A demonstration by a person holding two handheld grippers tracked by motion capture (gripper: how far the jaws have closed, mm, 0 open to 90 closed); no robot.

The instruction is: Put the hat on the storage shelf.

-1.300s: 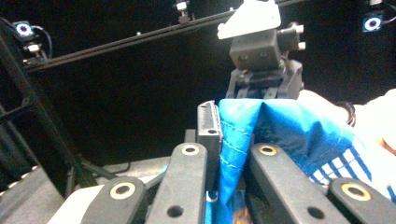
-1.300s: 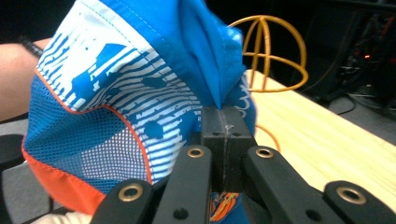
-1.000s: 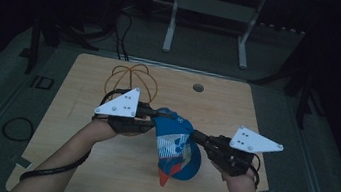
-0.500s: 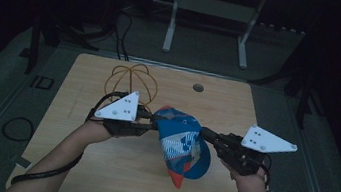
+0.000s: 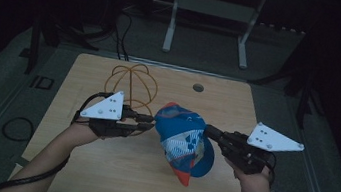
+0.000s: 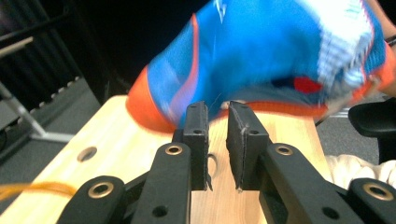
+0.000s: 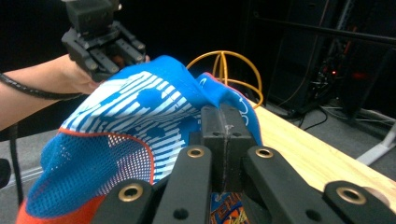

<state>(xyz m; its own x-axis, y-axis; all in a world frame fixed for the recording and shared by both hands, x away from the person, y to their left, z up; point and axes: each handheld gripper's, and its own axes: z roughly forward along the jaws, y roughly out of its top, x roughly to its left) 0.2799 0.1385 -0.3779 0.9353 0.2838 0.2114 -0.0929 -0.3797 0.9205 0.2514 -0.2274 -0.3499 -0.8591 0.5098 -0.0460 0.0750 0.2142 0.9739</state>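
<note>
A blue cap (image 5: 185,138) with orange trim and white stripes hangs above the wooden table (image 5: 98,166), brim downward. My right gripper (image 5: 209,130) is shut on the cap's fabric (image 7: 140,107), with its jaws (image 7: 223,112) pressed together on it. At the cap's left edge is my left gripper (image 5: 150,122). Its jaws have just been opening. In the left gripper view its pads (image 6: 217,109) stand slightly apart with bare table between them, and the cap's orange rim (image 6: 280,51) lies just beyond the tips.
An orange wire dome frame (image 5: 132,83) stands on the table behind my left gripper, and it rises behind the cap (image 7: 224,65) in the right gripper view. A round hole (image 5: 198,87) is in the tabletop near the far edge. Dark floor and cables surround the table.
My left gripper has let go of the cap's edge and drawn back to the left. The right gripper has shifted slightly right with the cap, which now hangs more upright.
</note>
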